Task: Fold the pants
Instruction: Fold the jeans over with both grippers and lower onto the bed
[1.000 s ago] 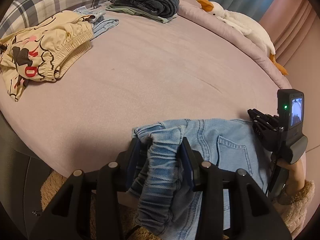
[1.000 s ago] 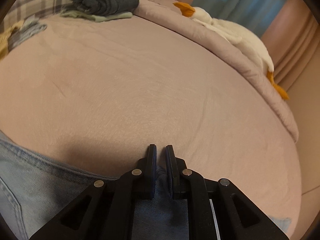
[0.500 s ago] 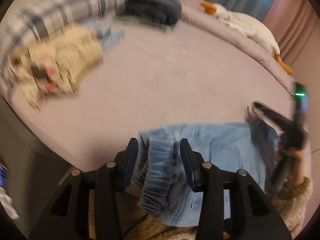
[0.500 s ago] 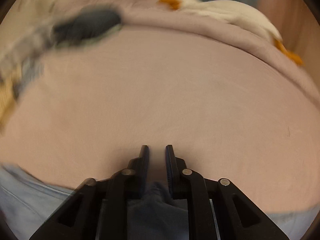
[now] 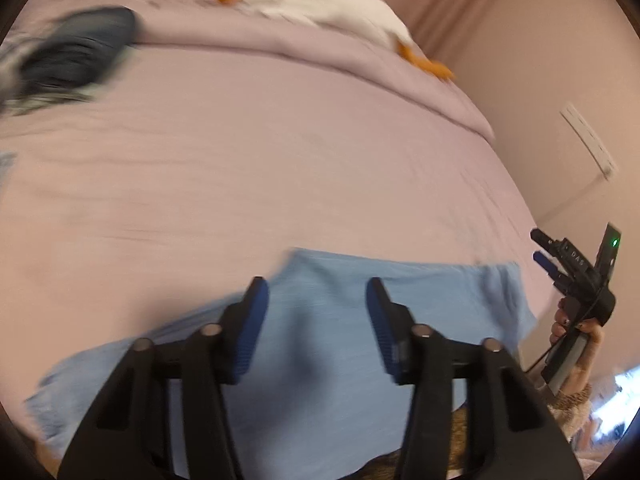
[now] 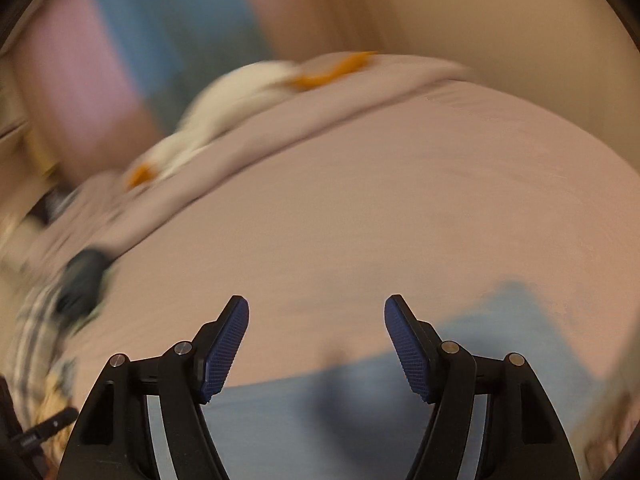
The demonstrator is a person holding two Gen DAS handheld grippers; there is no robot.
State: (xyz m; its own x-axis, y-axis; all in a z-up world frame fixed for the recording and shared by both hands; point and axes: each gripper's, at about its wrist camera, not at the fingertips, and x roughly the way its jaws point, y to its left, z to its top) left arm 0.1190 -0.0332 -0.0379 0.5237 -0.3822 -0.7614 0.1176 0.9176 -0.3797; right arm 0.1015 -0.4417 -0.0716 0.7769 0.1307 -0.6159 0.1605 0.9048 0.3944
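The light blue denim pants [image 5: 320,320] lie flat at the near edge of the pink bed [image 5: 280,160], partly hanging off it. My left gripper [image 5: 316,292] is open and empty just above them. My right gripper [image 6: 316,312] is open and empty too, above the same pants [image 6: 480,344]; it also shows at the right of the left wrist view [image 5: 540,246], off the pants' right end. Both views are motion-blurred.
A white plush goose [image 5: 328,4] with orange beak and feet lies along the rolled duvet at the bed's far side. A dark folded garment pile [image 5: 76,52] sits at the far left. A wall [image 5: 540,80] stands close on the right.
Both grippers have opened and let go of the pants, which now lie spread on the bed. Both cameras have swung round, blurring the views.
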